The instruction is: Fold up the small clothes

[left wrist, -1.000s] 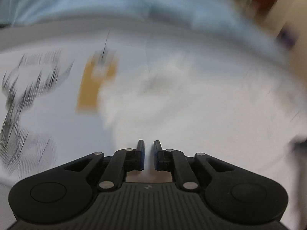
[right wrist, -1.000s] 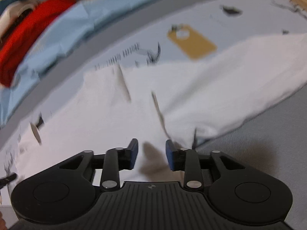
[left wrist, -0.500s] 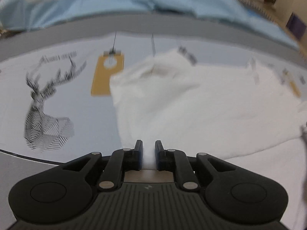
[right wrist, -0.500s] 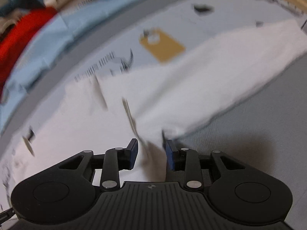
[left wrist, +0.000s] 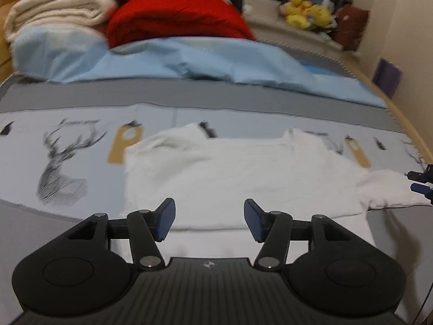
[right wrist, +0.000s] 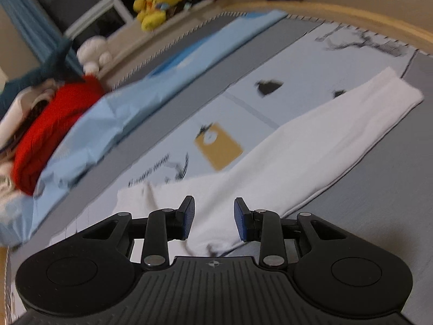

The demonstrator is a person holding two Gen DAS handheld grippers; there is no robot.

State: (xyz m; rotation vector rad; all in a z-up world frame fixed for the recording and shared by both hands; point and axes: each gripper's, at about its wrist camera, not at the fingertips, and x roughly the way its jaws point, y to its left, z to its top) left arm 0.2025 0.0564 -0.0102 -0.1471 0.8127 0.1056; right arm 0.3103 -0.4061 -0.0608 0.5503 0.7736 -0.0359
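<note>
Your left gripper [left wrist: 208, 220], pinched on the white garment [left wrist: 243, 173] half a second ago, now has its jaws spread wide and holds nothing. Your right gripper [right wrist: 213, 218] has also widened, off the cloth edge. The garment's bottom half now lies folded up over its top.

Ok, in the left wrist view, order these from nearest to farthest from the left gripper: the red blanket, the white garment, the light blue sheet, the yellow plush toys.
From the left gripper:
1. White garment, spread right ahead of the open fingers.
2. Light blue sheet, bunched across the bed behind it.
3. Red blanket, beyond the sheet, left of centre.
4. Yellow plush toys, on the ledge, far right.
</note>
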